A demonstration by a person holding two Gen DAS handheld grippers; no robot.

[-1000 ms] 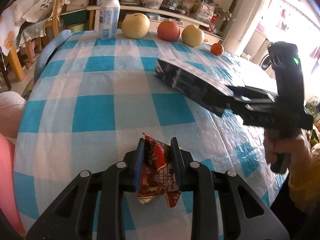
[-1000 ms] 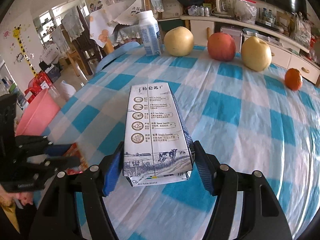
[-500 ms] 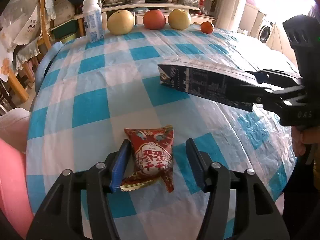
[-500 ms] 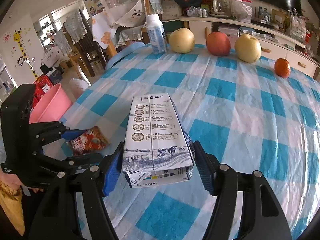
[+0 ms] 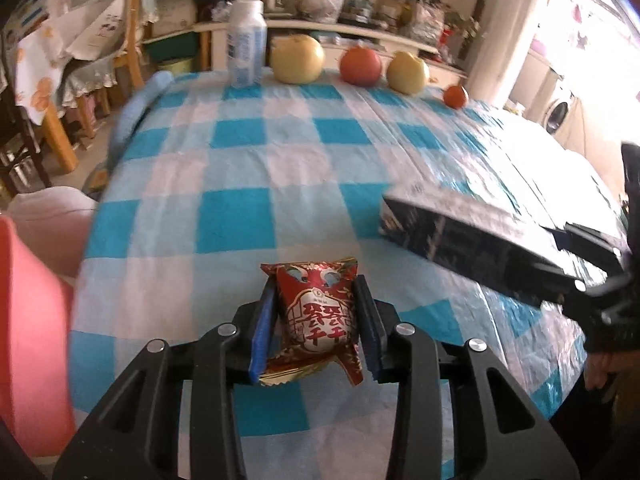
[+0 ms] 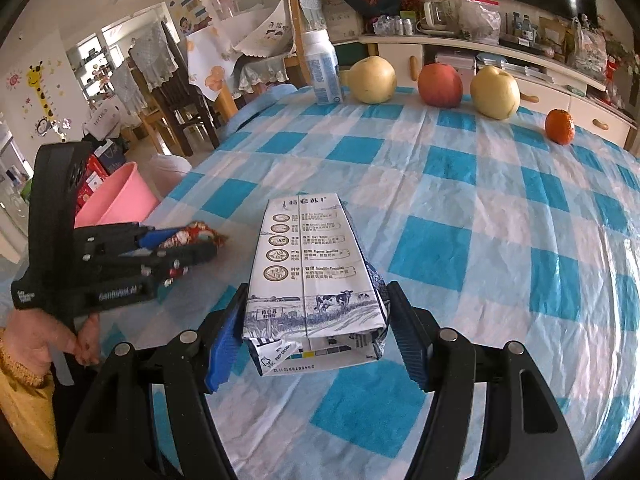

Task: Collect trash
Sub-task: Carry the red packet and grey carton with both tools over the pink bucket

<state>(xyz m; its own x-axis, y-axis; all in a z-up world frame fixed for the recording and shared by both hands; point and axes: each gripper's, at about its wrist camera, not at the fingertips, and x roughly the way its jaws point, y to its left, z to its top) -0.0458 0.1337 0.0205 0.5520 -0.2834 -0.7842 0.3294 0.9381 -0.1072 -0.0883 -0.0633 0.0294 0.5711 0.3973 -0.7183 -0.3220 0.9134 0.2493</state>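
Observation:
My left gripper (image 5: 316, 292) is shut on a red snack packet (image 5: 318, 316) and holds it over the near part of the checked table. The packet also shows in the right wrist view (image 6: 188, 236), between the left gripper's fingers (image 6: 160, 236). My right gripper (image 6: 314, 308) is shut on an empty white milk carton (image 6: 310, 268), held flat above the table. In the left wrist view the carton (image 5: 460, 232) looks dark and sticks out from the right gripper (image 5: 560, 240) at the right.
A pink bin (image 6: 116, 200) stands on the floor left of the table; it also shows at the left edge (image 5: 28, 320). At the table's far edge stand a white bottle (image 6: 322, 68), two pears, an apple (image 6: 440, 84) and a small orange (image 6: 560, 126). Chairs stand beyond.
The left gripper, open around the packet half a second ago, has closed on it and lifted it. The right gripper still holds the carton, shifted slightly.

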